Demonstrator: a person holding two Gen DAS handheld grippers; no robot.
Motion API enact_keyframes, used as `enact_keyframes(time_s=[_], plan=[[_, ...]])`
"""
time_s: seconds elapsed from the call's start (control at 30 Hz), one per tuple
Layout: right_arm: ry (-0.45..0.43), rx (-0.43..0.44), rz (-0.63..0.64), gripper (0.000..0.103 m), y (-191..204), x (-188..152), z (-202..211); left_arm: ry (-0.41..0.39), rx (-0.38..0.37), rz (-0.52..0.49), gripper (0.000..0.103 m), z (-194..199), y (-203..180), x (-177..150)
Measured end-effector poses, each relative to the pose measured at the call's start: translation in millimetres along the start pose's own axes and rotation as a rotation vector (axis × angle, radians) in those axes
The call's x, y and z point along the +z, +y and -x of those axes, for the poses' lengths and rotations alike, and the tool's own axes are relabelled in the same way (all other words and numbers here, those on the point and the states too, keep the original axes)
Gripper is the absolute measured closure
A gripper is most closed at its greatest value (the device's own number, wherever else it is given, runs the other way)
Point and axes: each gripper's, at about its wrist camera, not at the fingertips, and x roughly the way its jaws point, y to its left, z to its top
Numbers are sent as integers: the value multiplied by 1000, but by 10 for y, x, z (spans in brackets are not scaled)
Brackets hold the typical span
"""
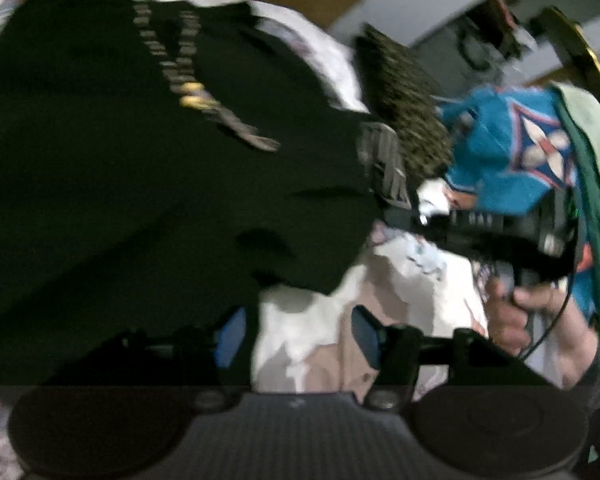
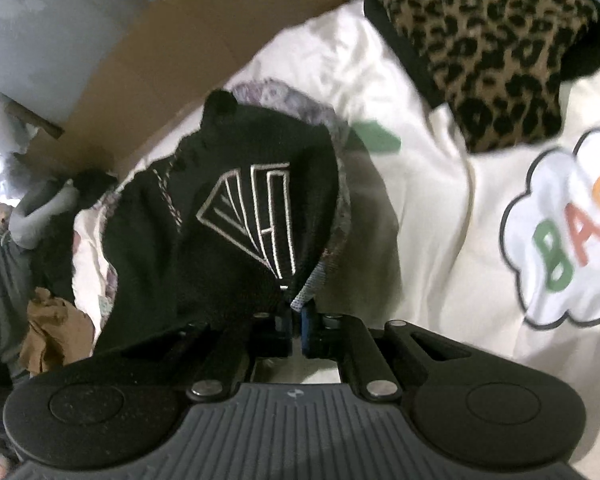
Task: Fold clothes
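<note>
A black garment (image 2: pixel 220 216) with a white line logo and a grey tag lies bunched on the white bedding (image 2: pixel 440 208). My right gripper (image 2: pixel 296 320) is shut on its edge next to the tag. In the left wrist view the same black garment (image 1: pixel 120 180) fills the left side, blurred. The right gripper (image 1: pixel 396 184) pinches its corner there, with a hand (image 1: pixel 516 316) on the handle. My left gripper (image 1: pixel 300 336) stands open low over the bedding at the garment's lower edge. Black cloth hangs in front of its left finger, and only bedding shows between the blue pads (image 1: pixel 366 336).
A leopard-print cloth (image 2: pixel 492 52) lies at the far right of the bed, beside a cloud print with coloured letters (image 2: pixel 572 236). A teal patterned cloth (image 1: pixel 512 148) is behind the right gripper. Cardboard (image 2: pixel 172 52) stands at the bed's far side. Brown crumpled fabric (image 2: pixel 52 328) sits left.
</note>
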Motion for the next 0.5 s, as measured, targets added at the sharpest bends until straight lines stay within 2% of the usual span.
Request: enact_keyframes(time_s=[0.1,0.33,0.43,0.5], plan=[[-27,20,-30,101,42,138,151,27,-15,-50,36,-218,-131,33],[-96,33,43,102,219,387,436,59,-14,-100,35,-564,-268,119],[-114,2,102,98,231,433,420,56,-3,-92,35,-644,-234,197],[-103,-10,110,94,176,444,324,54,9,-97,39,-683,-213,256]])
